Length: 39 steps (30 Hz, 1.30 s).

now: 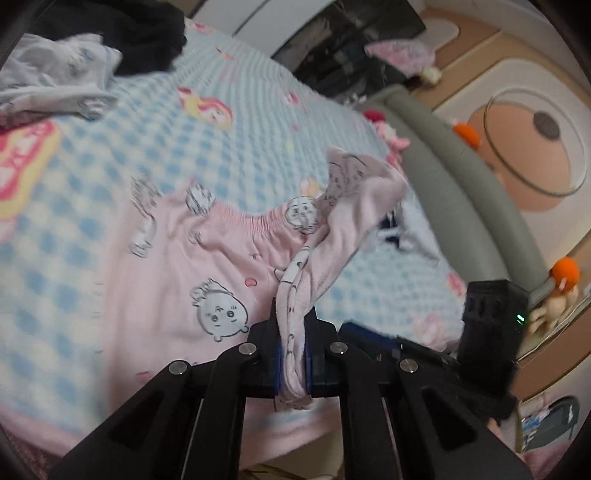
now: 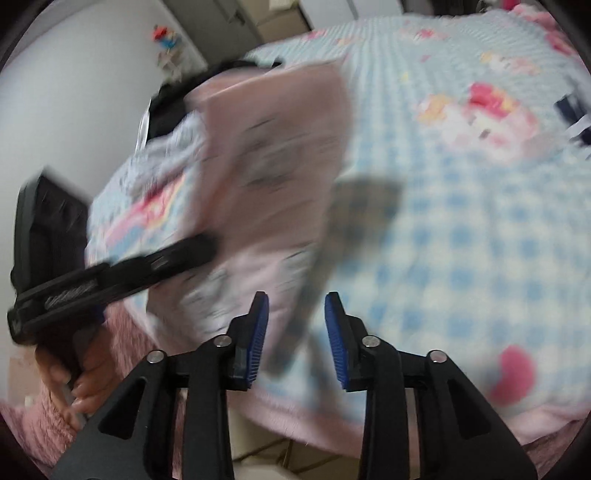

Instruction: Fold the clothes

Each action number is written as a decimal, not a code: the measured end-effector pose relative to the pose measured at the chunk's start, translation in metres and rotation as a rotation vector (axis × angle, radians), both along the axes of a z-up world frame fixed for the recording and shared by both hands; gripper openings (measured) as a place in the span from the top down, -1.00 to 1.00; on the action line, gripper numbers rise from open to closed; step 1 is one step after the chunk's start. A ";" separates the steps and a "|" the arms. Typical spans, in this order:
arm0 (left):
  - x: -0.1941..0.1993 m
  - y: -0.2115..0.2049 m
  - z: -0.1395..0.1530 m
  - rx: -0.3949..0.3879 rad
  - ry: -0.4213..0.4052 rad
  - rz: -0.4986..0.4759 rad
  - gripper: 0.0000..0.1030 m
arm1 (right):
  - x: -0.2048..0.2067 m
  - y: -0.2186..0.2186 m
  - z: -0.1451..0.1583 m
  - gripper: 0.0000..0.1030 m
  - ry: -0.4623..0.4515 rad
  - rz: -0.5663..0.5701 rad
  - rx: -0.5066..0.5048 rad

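Note:
Pink pyjama trousers (image 1: 177, 280) with cartoon faces lie spread on the blue checked bed cover (image 1: 229, 122). My left gripper (image 1: 293, 354) is shut on a twisted strip of this pink cloth, which rises from the jaws toward a lifted corner (image 1: 354, 173). In the right wrist view the same pink garment (image 2: 266, 177) hangs blurred, lifted off the bed. My right gripper (image 2: 296, 332) stands open over the bed's near edge, nothing between its blue pads (image 2: 258, 332). The left gripper body (image 2: 110, 269) and the hand (image 2: 66, 373) holding it show at the left there.
A grey patterned garment (image 1: 55, 81) and a black one (image 1: 140, 33) lie heaped at the bed's far corner. A dark item (image 1: 395, 229) lies by the grey padded bed frame (image 1: 450, 192). Soft toys (image 1: 561, 280) sit on a glass table. The bed edge (image 2: 314, 424) drops to tiled floor.

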<state>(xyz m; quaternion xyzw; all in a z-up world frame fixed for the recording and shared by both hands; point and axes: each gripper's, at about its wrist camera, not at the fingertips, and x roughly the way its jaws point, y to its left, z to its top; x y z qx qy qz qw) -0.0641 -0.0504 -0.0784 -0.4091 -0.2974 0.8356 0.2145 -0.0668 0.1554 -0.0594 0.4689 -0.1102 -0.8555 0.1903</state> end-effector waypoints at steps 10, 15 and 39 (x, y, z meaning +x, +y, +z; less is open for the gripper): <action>0.013 -0.053 -0.042 0.045 -0.164 0.117 0.82 | -0.021 -0.061 -0.015 0.28 0.003 0.115 0.132; 0.011 -0.049 -0.047 -0.010 -0.214 0.059 0.77 | -0.031 -0.094 -0.025 0.25 0.000 0.182 0.203; 0.024 -0.026 -0.024 -0.458 -0.180 0.080 0.60 | 0.003 -0.077 -0.033 -0.01 -0.030 0.167 0.209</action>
